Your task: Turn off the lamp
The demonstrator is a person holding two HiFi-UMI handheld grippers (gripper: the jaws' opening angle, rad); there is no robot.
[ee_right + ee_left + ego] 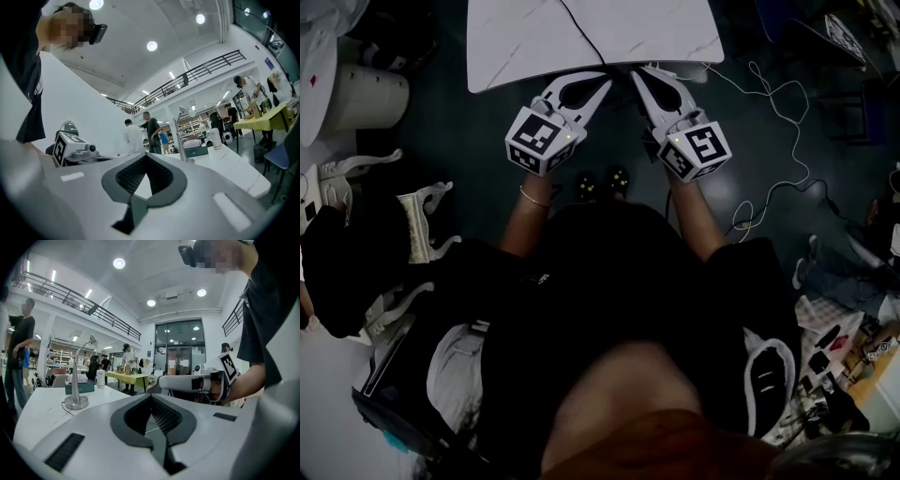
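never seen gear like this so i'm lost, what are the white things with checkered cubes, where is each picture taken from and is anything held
Those are two hand-held grippers, like tongs; a person works them, no robot. The square-marked cubes are part of them. The downward picture is from a camera on the person's head: left gripper and right gripper point at the edge of a white table. The other two pictures come from a camera riding on each gripper, looking along its jaws. Both pairs of jaws are shut, with nothing between them. On the table stands a silver lamp, with a box and a white cup near it.
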